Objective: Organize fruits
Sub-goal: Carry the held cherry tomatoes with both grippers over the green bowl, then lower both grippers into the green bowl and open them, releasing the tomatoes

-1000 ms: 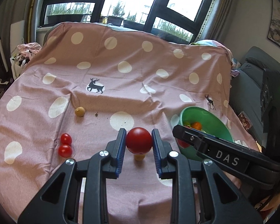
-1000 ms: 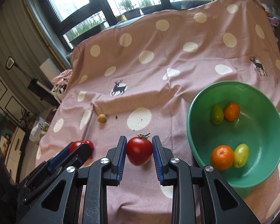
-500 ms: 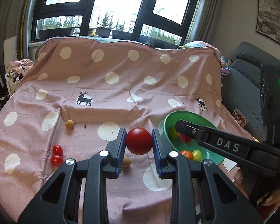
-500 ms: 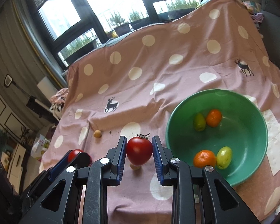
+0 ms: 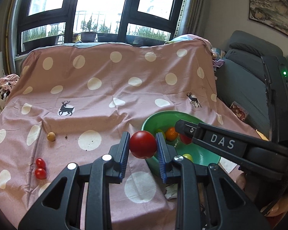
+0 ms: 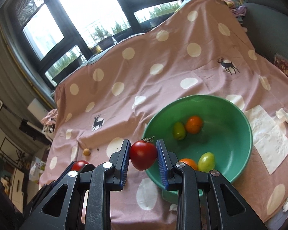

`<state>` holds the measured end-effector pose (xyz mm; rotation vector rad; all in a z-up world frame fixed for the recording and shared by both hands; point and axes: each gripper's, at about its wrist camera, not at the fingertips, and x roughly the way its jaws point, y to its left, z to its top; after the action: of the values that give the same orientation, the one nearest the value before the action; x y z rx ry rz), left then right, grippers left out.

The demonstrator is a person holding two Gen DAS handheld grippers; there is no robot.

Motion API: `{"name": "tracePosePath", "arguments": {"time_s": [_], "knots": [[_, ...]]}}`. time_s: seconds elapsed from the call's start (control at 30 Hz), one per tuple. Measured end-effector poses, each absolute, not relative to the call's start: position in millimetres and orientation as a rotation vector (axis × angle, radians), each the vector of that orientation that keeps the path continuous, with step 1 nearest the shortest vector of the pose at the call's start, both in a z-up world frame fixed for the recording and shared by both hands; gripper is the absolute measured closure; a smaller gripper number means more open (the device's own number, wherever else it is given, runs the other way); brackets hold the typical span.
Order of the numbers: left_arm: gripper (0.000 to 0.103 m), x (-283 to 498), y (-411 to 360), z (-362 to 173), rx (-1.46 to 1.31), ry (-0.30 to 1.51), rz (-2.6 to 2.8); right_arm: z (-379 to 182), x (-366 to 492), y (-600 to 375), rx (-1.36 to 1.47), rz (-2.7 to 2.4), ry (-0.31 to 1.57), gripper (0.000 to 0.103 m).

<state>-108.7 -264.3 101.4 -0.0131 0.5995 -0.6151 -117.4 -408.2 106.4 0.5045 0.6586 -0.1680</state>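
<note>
On the cloth (image 5: pixel 105 99) at left two small tomatoes (image 5: pixel 40 168) lay loose | left gripper (image 5: pixel 143 147) clamped a red tomato (image 5: pixel 143 144) beside the bowl (image 6: pixel 230 115) | right gripper (image 6: pixel 143 154) clamped a stemmed tomato (image 6: pixel 143 155) at its rim | risk: grippers could collide, or fruit released early could roll off.

In the left wrist view the right gripper's arm (image 5: pixel 230 145) crosses the green bowl (image 5: pixel 151 120) from 3 o'clock and hides most of its inside; of the red fruit (image 5: pixel 184 139) there only a part shows. In the right wrist view the orange fruit (image 6: pixel 188 162) at 6 o'clock in the bowl (image 6: pixel 230 103) is half covered by a finger. The left gripper's tomato (image 6: pixel 79 165) shows only its top. Both grippers' bodies are cut off by the lower edge.
</note>
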Motion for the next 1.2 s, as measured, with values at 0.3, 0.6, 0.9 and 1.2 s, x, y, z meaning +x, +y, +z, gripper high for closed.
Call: {"name": "tracePosePath", "arguments": {"time_s": [0.3, 0.6, 0.9, 1.2], "knots": [[0.076, -101, -297, 89, 0.017, 0.650, -0.657, 101, -127, -437, 0.556, -0.283, 0.655, 0.073], [0.076, -93, -321, 76, 0.005, 0.736, -0.755, 91, -133, -458, 0.587, -0.384, 0.678, 0.073], [0.076, -85, -337, 66, 0.003, 0.792, -0.795, 81, -132, -471, 0.615, -0.421, 0.709, 0.073], [0.076, -77, -344, 59, -0.009, 0.841, -0.822, 76, -129, -473, 0.615, -0.441, 0.734, 0.073]]}}
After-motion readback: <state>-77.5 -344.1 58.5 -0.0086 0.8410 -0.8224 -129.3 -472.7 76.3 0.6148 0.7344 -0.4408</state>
